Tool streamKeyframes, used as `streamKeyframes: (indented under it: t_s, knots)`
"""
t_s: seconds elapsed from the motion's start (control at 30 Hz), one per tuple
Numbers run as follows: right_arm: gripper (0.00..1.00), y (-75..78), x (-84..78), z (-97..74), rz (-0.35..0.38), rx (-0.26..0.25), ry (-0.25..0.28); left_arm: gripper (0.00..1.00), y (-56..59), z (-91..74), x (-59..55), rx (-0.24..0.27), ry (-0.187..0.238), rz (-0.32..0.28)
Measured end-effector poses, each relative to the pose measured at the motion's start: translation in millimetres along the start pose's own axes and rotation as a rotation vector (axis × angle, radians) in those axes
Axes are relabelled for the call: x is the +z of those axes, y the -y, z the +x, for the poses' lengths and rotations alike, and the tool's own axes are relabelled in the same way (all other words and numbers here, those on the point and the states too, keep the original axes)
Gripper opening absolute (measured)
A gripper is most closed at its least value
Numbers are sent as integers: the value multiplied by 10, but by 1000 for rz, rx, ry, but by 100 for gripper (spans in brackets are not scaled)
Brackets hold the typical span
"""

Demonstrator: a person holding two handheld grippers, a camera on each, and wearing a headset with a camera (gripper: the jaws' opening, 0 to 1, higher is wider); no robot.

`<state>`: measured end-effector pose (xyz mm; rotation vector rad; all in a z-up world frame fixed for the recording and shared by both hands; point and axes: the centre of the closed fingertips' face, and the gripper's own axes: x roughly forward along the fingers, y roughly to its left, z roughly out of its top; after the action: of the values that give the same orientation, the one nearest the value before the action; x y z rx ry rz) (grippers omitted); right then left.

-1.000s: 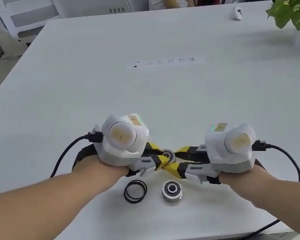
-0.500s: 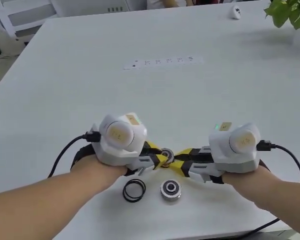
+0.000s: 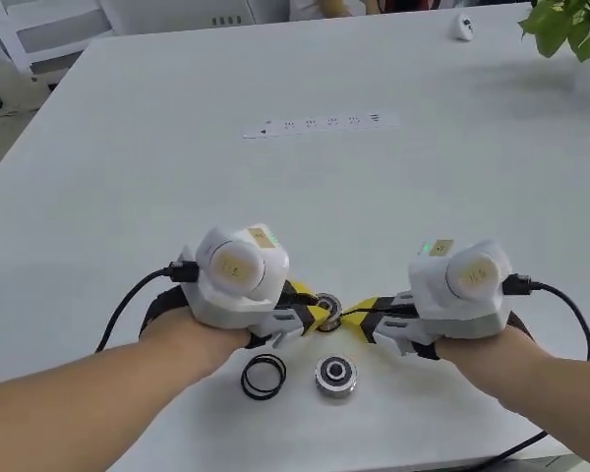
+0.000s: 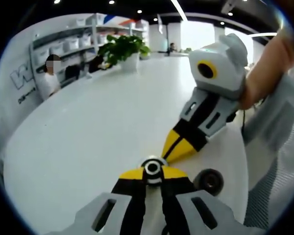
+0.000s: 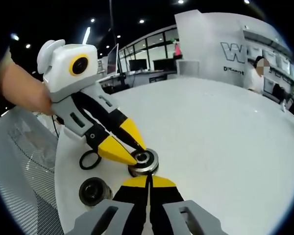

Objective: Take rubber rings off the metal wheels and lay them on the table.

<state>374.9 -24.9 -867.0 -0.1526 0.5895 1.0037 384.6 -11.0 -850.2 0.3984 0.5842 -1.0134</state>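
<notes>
My left gripper [image 3: 313, 315] is shut on a small metal wheel [image 3: 326, 301] and holds it just above the table; in its own view the wheel [image 4: 152, 168] sits between the yellow tips. My right gripper [image 3: 352, 315] faces it from the right with its jaws shut, tips close to the wheel's rim [image 5: 144, 160]; I cannot tell whether anything thin is pinched there. Two black rubber rings [image 3: 264, 376] lie on the table below my left hand. A second metal wheel [image 3: 335, 374] lies flat beside them, also seen as wheel [image 5: 94, 191] and wheel [image 4: 209, 180].
The white table [image 3: 305, 197] stretches far ahead, with a strip of sockets [image 3: 320, 124] set in its middle. A potted plant [image 3: 568, 25] stands at the far right corner. Black cables trail from both grippers toward the near edge.
My right gripper has drawn back a little to the right, away from the held wheel. The left gripper, the rings and the loose wheel have stayed put.
</notes>
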Motion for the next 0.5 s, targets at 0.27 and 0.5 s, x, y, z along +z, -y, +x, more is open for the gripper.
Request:
streamKeyframes:
  t_s: [0.27, 0.5]
  knots:
    - [0, 94, 81, -52, 193, -1, 74, 10, 4, 3, 2, -4, -3, 13]
    - [0, 82, 156, -62, 253, 17, 105, 10, 7, 4, 4, -2, -8, 25]
